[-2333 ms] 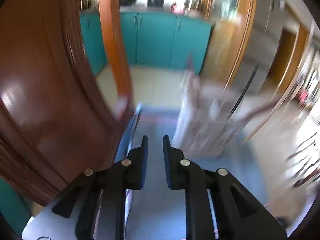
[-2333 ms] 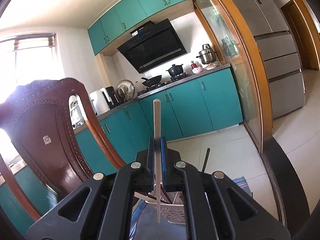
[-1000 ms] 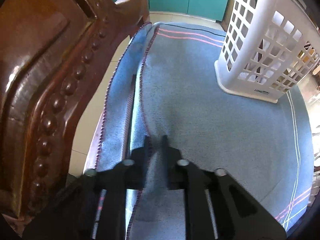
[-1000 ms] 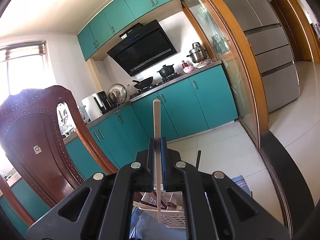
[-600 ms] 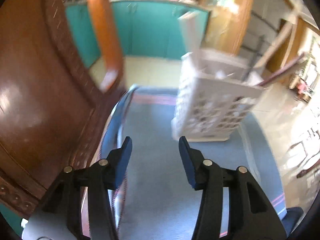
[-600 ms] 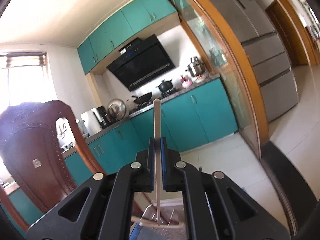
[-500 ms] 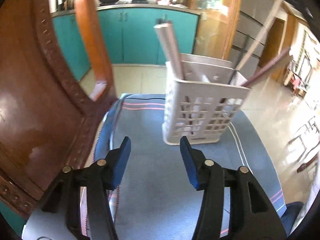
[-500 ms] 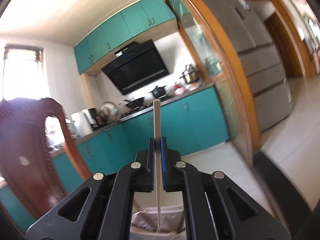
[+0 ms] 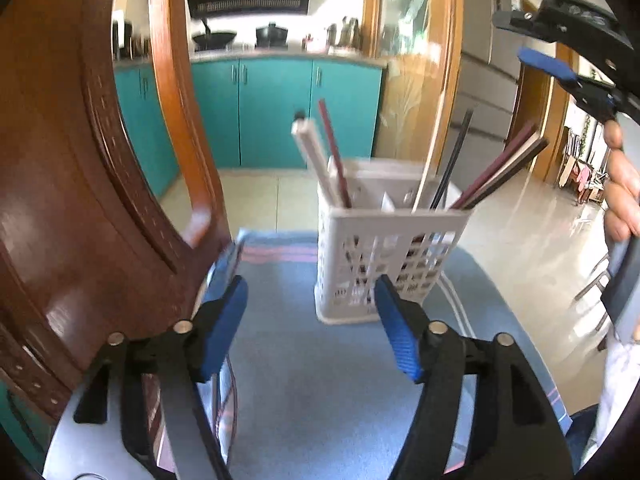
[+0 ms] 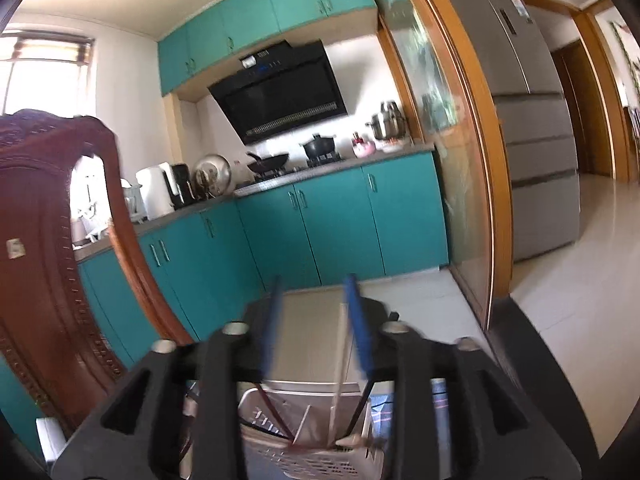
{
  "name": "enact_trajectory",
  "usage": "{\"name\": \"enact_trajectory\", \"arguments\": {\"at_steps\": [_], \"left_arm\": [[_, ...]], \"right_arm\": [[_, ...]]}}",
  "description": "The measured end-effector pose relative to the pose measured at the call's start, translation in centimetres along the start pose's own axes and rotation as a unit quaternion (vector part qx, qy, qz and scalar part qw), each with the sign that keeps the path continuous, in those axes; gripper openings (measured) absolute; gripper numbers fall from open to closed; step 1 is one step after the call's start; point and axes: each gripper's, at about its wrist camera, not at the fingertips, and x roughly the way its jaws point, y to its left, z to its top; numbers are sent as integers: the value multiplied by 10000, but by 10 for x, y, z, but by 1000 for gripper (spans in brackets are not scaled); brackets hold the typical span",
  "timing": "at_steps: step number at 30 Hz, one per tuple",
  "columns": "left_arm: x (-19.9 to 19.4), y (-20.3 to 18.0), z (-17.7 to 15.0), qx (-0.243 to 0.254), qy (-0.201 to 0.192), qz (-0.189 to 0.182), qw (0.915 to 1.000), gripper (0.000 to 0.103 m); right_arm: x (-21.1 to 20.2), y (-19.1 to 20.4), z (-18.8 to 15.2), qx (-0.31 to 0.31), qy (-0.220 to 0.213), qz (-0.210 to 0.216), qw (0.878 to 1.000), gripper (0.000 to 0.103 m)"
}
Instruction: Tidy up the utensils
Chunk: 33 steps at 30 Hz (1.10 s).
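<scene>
The left wrist view looks forward, low and slightly downward, at the white utensil basket point(image 9: 384, 264) close ahead. The right wrist view sits higher, just above that basket point(image 10: 312, 456), facing level toward the kitchen. Both share the basket, the teal cabinets point(image 9: 276, 112) point(image 10: 332, 224) and the wooden chair back point(image 9: 72, 184) point(image 10: 44, 264).

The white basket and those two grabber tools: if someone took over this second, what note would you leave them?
Left gripper: open, empty, low over the blue cloth, facing the white basket.
Right gripper: open, empty, above the basket; a pale chopstick stands in the basket just below it.
Done: several chopsticks already stand in the basket, pale, dark and reddish.
Left: no loose utensils show on the cloth; check out of view for more.
</scene>
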Motion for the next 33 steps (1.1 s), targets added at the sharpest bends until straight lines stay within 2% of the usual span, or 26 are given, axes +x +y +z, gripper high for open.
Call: {"name": "enact_trajectory", "arguments": {"at_steps": [1,3,5,8,10,13,15,22,33], "left_arm": [[-4,-2,2,26,-114,-1,9999,71],[-15,-7,4,85,-313,-11,9995,78],[-21,-10,7,129,-474,-11,9988,83],[-28,-14,9,212,-671,5,9975,90],[-32,-18,8,307,-783,84,9964,93],[-38,-25,4,494,-976,296,9936,97],[-39,-27,1,511,-1081,373,9921,99],[-53,-23,-3,273,-1222,336,9916,99],[-59,-13,-5,91,-1240,291,9918,99]], "right_arm": [[-10,3,0,-51,-70,6,10000,60],[-31,9,-5,-243,-165,-65,9995,68],[-46,13,-14,-504,-202,-179,9984,82],[-74,8,-51,-919,-404,-532,9935,100],[-84,-1,-78,-968,-374,-736,9919,100],[-79,-14,-100,-818,309,-883,9923,100],[-77,-20,-108,-741,550,-1014,9906,100],[-78,-19,-114,-913,472,-1268,9866,100],[-73,-5,-125,-1182,607,-1209,9837,100]]}}
